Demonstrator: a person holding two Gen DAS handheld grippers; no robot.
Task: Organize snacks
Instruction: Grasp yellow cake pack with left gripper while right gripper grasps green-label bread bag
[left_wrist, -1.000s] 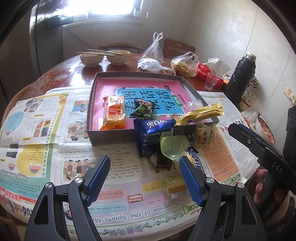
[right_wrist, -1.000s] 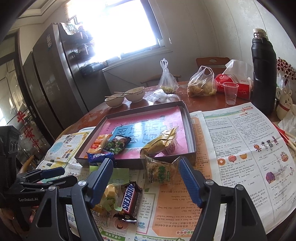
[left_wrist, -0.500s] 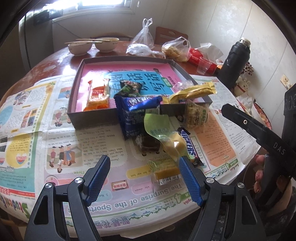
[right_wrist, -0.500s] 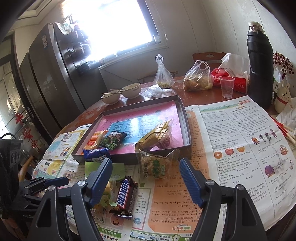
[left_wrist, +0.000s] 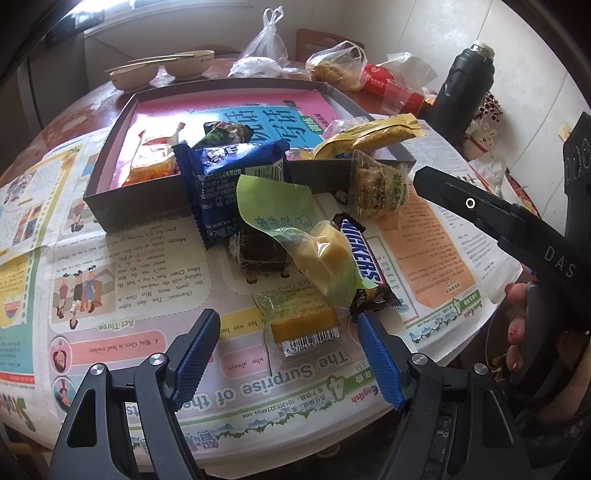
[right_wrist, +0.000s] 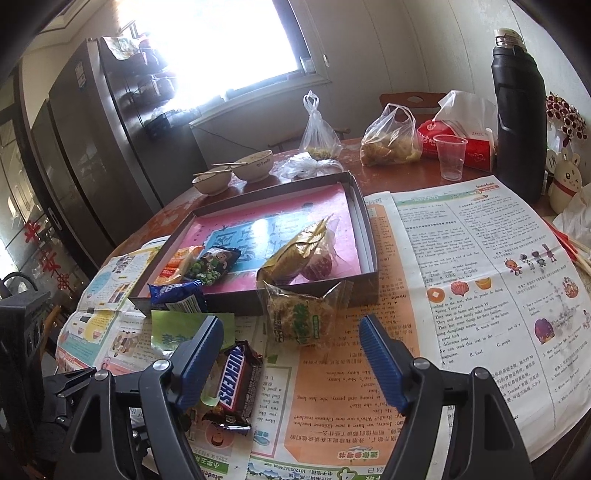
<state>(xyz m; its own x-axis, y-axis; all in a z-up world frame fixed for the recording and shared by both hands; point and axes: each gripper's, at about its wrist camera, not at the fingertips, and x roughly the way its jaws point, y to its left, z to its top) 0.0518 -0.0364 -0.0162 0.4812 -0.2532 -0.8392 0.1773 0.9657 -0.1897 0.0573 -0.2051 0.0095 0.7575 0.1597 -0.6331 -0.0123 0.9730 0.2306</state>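
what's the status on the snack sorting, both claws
Left claw open, empty, over small barcode packet. Right claw open, empty. Snickers bar outside box. Nothing blocking.

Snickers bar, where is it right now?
The Snickers bar lies on the newspaper outside the box, beside the right gripper's left finger.

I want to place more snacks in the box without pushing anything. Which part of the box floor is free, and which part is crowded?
In the box, the far half is free, from the back wall to the green pea packet and the gold packet. The near edge is crowded: the blue packet and the gold packet overhang that wall.
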